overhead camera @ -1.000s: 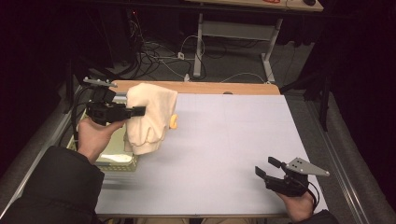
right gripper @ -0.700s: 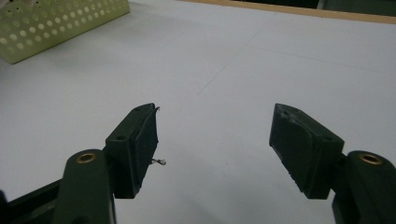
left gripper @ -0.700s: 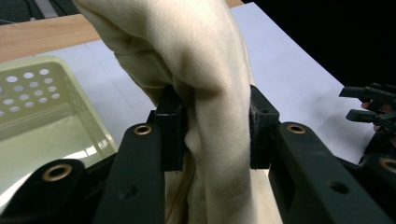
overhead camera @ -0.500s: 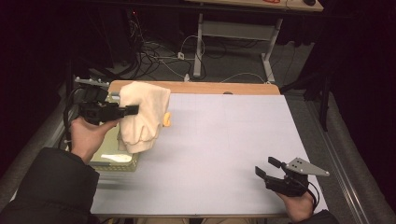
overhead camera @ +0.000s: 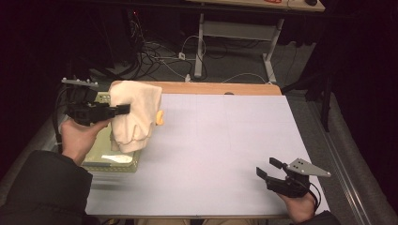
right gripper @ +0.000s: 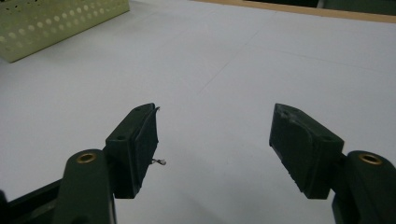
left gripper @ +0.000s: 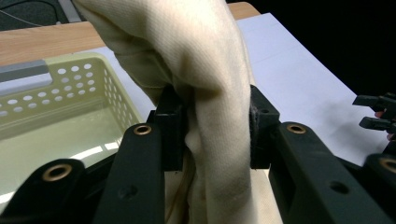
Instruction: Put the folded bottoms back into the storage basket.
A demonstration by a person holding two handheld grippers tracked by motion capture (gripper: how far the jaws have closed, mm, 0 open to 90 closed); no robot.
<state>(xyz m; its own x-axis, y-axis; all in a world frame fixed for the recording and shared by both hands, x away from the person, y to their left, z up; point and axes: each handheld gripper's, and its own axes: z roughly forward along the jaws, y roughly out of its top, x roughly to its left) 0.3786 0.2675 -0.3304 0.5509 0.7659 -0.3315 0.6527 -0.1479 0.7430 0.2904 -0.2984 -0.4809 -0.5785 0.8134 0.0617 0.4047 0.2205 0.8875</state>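
A cream cloth (overhead camera: 135, 115) hangs bunched from my left gripper (overhead camera: 123, 109), which is shut on it above a pale green basket (overhead camera: 101, 159) at the table's left side. In the left gripper view the cloth (left gripper: 205, 93) is pinched between both pads (left gripper: 170, 126), with the basket (left gripper: 65, 88) below and to the left. A small yellow-orange thing (overhead camera: 160, 117) peeks out just right of the cloth. My right gripper (overhead camera: 271, 168) rests open near the table's front right corner; its jaws (right gripper: 215, 144) have nothing between them.
A white sheet (overhead camera: 220, 140) covers the tabletop, with a wooden strip (overhead camera: 211, 88) along the far edge. Cables and a metal desk frame (overhead camera: 234, 33) lie on the floor beyond. The basket's corner (right gripper: 60, 18) shows far off in the right gripper view.
My left gripper has carried the cloth leftward, bringing it over the basket. The right gripper has stayed put.
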